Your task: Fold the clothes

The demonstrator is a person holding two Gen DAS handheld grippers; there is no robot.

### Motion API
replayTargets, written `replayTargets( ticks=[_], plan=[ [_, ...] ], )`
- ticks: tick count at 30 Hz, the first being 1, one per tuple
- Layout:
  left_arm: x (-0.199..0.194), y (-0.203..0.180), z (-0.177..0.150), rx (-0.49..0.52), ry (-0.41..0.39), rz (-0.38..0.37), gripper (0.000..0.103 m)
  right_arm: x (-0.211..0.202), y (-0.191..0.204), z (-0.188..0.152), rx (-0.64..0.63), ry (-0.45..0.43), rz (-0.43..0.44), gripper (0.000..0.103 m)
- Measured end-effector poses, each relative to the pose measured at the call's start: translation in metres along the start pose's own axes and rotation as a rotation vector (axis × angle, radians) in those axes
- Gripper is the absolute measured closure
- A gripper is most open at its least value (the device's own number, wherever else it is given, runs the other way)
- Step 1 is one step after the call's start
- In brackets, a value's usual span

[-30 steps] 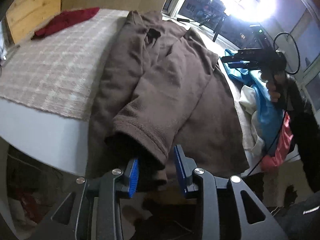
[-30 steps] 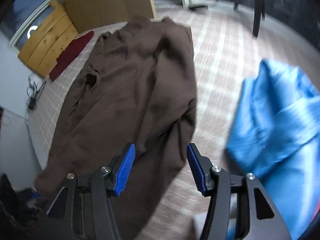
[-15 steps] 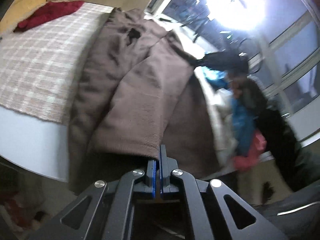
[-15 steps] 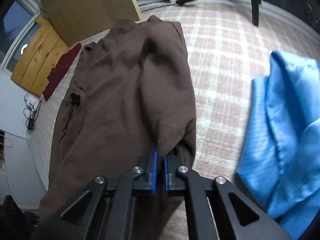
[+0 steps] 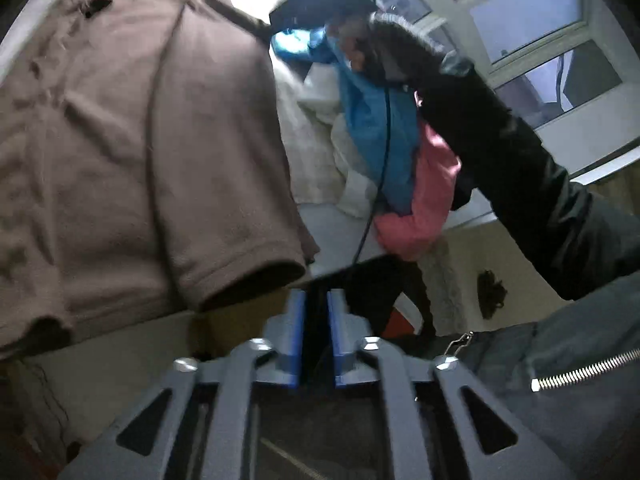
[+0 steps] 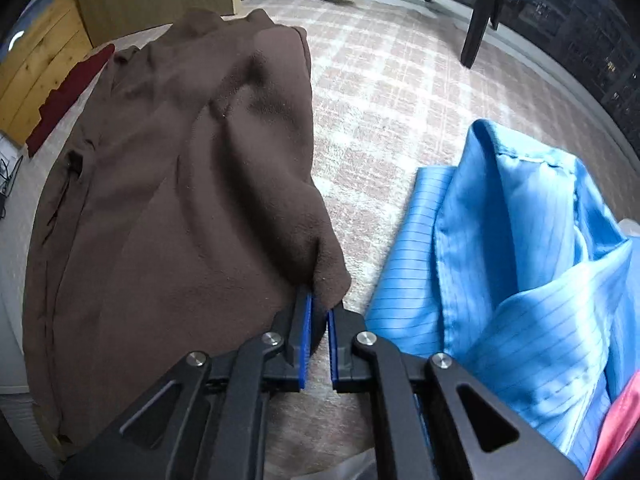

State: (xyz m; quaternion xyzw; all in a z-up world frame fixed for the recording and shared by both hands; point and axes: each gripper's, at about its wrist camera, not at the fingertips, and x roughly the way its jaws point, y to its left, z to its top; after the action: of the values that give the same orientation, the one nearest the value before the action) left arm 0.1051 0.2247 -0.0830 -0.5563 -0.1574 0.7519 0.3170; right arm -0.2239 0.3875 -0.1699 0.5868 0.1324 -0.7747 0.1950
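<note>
A brown fleece garment (image 6: 180,200) lies spread on the checked bedcover (image 6: 400,92), one sleeve folded over its body. My right gripper (image 6: 319,308) is shut on a bunched fold at the garment's right edge, close to the blue garment. In the left wrist view the same brown garment (image 5: 132,140) fills the left side, and its sleeve cuff (image 5: 248,276) hangs just up-left of my left gripper (image 5: 317,296). That gripper's jaws are opening, with a narrow gap and nothing between the pads. A dark sleeve (image 5: 500,152) reaches in from the right toward the garment's far side.
A crumpled blue striped garment (image 6: 500,240) lies right of the brown one, with pink cloth (image 6: 616,432) at its lower corner. A red cloth (image 6: 68,96) lies at the far left by wooden boards (image 6: 36,68). A black stand leg (image 6: 480,20) rises behind.
The left gripper, shut at the sleeve cuff half a second ago, has let go and drawn away from it to the right. The right gripper closed on the garment's edge and still holds it.
</note>
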Motion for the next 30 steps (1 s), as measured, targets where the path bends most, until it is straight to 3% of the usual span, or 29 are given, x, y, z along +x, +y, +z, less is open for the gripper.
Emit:
replayTargets(
  ticks=[2,5,8,10,13,16,18,24,27,30],
  plan=[
    [-0.013,0.015,0.004,-0.027,-0.056,0.084,0.079,-0.005,-0.001,0.001,-0.001,-0.005,-0.009,0.092],
    [-0.008,0.031,0.01,-0.051,-0.07,0.134,0.079,-0.022,-0.002,-0.004,0.009,-0.02,-0.004,0.091],
    [0.006,0.032,0.01,0.013,-0.037,0.209,0.079,-0.057,0.004,-0.033,0.025,-0.049,0.123,0.091],
    [0.009,0.034,0.008,0.013,-0.025,0.215,0.079,-0.081,0.013,-0.074,0.016,-0.066,0.211,0.091],
    [0.006,0.039,0.011,-0.001,-0.032,0.208,0.079,-0.092,0.038,-0.152,-0.011,-0.031,0.275,0.091],
    [0.001,0.039,0.015,0.014,-0.037,0.198,0.079,-0.077,0.063,-0.214,0.039,0.065,0.41,0.091],
    [0.0,0.033,0.013,0.071,-0.023,0.209,0.079,-0.072,0.08,-0.236,0.043,0.071,0.445,0.091],
    [0.015,0.016,0.005,0.215,0.022,0.242,0.075,-0.064,0.102,-0.251,-0.017,0.027,0.328,0.085],
    [0.025,0.014,0.007,0.263,0.027,0.26,0.087,-0.076,0.089,-0.262,0.011,0.009,0.413,0.085],
    [0.018,0.021,0.01,0.24,0.013,0.271,0.095,-0.094,0.08,-0.279,-0.013,-0.064,0.295,0.075]
  ],
)
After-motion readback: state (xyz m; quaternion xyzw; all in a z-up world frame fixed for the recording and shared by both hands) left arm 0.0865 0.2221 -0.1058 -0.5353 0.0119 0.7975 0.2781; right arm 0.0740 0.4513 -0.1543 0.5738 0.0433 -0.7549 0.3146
